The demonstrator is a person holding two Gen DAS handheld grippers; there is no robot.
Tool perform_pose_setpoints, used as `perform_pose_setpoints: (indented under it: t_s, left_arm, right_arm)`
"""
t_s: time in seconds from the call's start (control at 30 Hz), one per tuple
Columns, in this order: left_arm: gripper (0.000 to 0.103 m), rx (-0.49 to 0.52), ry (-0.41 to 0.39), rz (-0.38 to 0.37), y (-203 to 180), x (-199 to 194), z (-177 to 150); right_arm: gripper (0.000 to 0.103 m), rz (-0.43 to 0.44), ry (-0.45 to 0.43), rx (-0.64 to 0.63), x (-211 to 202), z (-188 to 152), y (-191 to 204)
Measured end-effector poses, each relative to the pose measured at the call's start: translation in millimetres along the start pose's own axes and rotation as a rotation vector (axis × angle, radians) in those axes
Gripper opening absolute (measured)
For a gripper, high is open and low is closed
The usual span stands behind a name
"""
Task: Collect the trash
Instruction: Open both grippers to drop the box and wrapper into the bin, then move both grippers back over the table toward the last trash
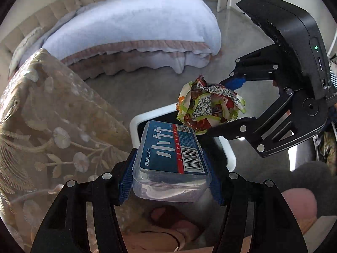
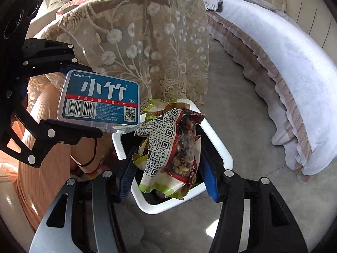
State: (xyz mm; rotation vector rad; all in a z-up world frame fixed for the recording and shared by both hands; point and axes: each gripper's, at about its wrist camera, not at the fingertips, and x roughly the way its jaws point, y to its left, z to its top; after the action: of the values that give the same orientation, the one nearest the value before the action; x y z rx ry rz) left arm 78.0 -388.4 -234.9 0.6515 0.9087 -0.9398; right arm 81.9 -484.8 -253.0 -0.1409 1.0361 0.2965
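A bedroom with a grey floor and a bed (image 1: 134, 21). The left gripper (image 1: 171, 168) is clamped on a plastic box (image 1: 171, 158), the right gripper (image 2: 166, 168) on a crumpled wrapper (image 2: 168, 147). Both hang over the white bin (image 2: 219, 147). Next, each gripper should probably let go.

bed (image 1: 137, 21) with pale blue cover | lace-draped furniture (image 2: 147, 42) | grey floor (image 2: 242, 116)
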Motion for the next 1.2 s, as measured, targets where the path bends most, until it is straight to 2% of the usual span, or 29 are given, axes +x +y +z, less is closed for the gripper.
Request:
perform_pose_setpoints:
  t_s: [0.03, 0.07, 0.1, 0.13, 0.17, 0.2, 0.37, 0.53, 0.67, 0.9, 1.03, 1.2]
  left_arm:
    - [0.059, 0.003, 0.005, -0.014, 0.1, 4.7, 0.7]
    - [0.059, 0.008, 0.011, -0.025, 1.2, 10.1, 2.9]
    - [0.060, 0.015, 0.017, -0.034, 0.3, 15.3, 3.9]
    - [0.064, 0.027, 0.023, -0.043, -1.5, 19.7, 4.7]
    - [0.090, 0.038, 0.025, -0.043, -3.3, 22.8, 4.3]
    - [0.098, 0.050, 0.022, -0.027, -5.3, 25.5, 3.8]
    - [0.098, 0.105, -0.009, -0.039, -17.0, 22.9, 3.7]
    - [0.098, 0.121, -0.068, 0.025, -19.2, -1.0, 9.9]
    - [0.098, 0.076, -0.134, 0.038, -7.5, -35.2, 9.7]
    - [0.098, 0.015, -0.260, 0.143, 20.1, -95.0, 3.7]
    - [0.098, -0.023, -0.310, 0.228, 41.2, -124.2, -7.1]
    - [0.098, -0.094, -0.357, 0.326, 71.4, -152.0, -26.1]
  right_arm:
    - [0.059, 0.006, 0.008, 0.006, 3.0, -0.6, -2.6]
    - [0.065, 0.016, 0.019, 0.012, 6.4, -1.0, -5.7]
    - [0.077, 0.022, 0.034, 0.017, 10.6, -1.6, -9.0]
    - [0.098, 0.015, 0.045, 0.025, 14.3, -2.7, -12.1]
    - [0.099, 0.013, 0.056, 0.032, 17.3, -3.3, -15.3]
    - [0.099, 0.023, 0.078, 0.043, 21.9, -4.1, -17.9]
    - [0.099, 0.033, 0.091, 0.059, 24.0, -5.2, -18.9]
    - [0.099, 0.011, 0.017, 0.056, 7.8, 8.1, -16.8]
    - [0.099, 0.018, -0.072, 0.075, -16.8, 27.1, -16.3]
    - [0.099, 0.009, -0.258, 0.022, -66.9, 70.1, 10.5]
    - [0.099, 0.044, -0.355, -0.018, -87.0, 101.8, 29.5]
    - [0.099, 0.088, -0.434, -0.070, -95.2, 146.9, 58.9]
